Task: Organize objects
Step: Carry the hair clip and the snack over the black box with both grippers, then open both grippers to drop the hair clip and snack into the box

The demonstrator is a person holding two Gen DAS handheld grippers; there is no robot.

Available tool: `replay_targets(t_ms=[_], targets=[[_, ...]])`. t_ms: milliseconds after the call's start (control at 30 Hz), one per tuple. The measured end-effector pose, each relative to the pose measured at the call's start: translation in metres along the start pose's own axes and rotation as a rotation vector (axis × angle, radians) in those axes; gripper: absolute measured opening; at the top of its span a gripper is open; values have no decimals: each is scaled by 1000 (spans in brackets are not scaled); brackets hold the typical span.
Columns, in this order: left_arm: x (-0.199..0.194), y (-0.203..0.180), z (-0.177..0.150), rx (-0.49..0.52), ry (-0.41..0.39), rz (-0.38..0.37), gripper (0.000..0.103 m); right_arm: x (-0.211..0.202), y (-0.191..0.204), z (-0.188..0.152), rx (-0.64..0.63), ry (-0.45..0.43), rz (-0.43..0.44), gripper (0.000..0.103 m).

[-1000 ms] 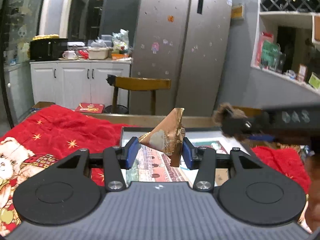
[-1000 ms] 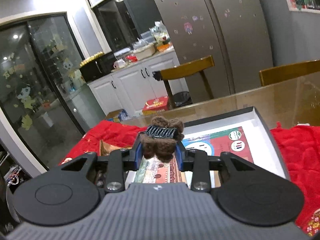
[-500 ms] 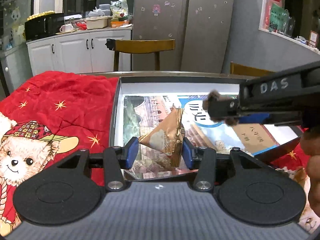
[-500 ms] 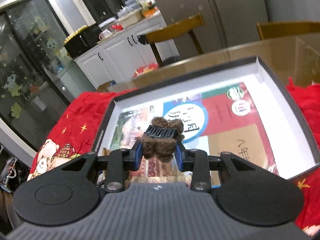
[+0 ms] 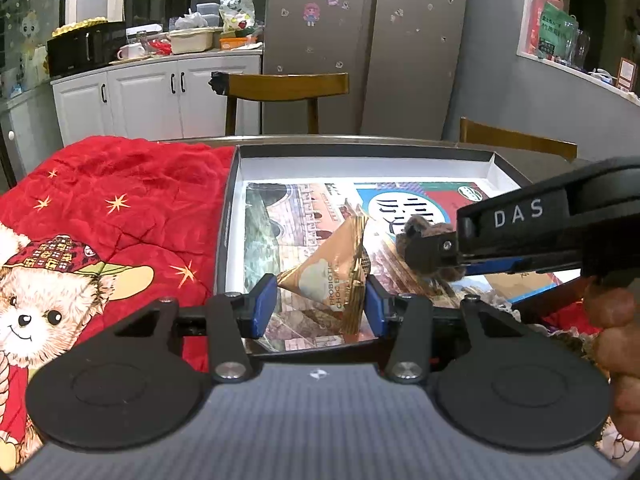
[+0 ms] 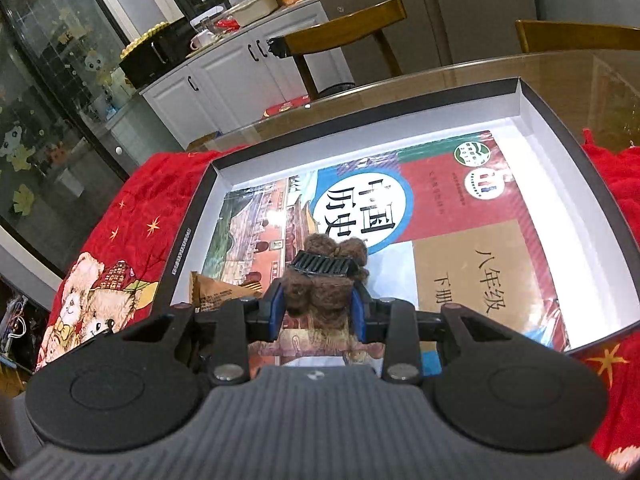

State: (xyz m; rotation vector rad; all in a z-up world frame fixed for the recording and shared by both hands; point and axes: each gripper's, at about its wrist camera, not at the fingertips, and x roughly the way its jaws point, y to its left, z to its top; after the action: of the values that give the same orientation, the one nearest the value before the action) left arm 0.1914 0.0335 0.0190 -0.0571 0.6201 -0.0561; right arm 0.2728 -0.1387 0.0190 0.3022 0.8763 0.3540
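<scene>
Red teddy-bear cloth (image 5: 120, 216) covers the desk around a shallow black box (image 6: 568, 136) with a textbook (image 6: 460, 232) lying inside. My left claw (image 5: 320, 304) is closed on a gold triangular snack packet (image 5: 336, 276), held over the box's near left corner. My right claw (image 6: 318, 312) pinches a brown fuzzy hair clip (image 6: 324, 280) above the textbook, just right of the packet.

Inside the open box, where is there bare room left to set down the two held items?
Box: the textbook covers most of the floor. Bare white strips run along the far wall and the right wall. The book's tan and red right part is unoccupied. The near-left corner is crowded: the gold snack packet and furry brown hair clip hang there.
</scene>
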Motion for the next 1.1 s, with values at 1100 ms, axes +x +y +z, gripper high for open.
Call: replay_targets(t_ms=[1100], targets=[[0,6,2,4,-12,-47,71,-11,7,2,-15,-27,45,74]])
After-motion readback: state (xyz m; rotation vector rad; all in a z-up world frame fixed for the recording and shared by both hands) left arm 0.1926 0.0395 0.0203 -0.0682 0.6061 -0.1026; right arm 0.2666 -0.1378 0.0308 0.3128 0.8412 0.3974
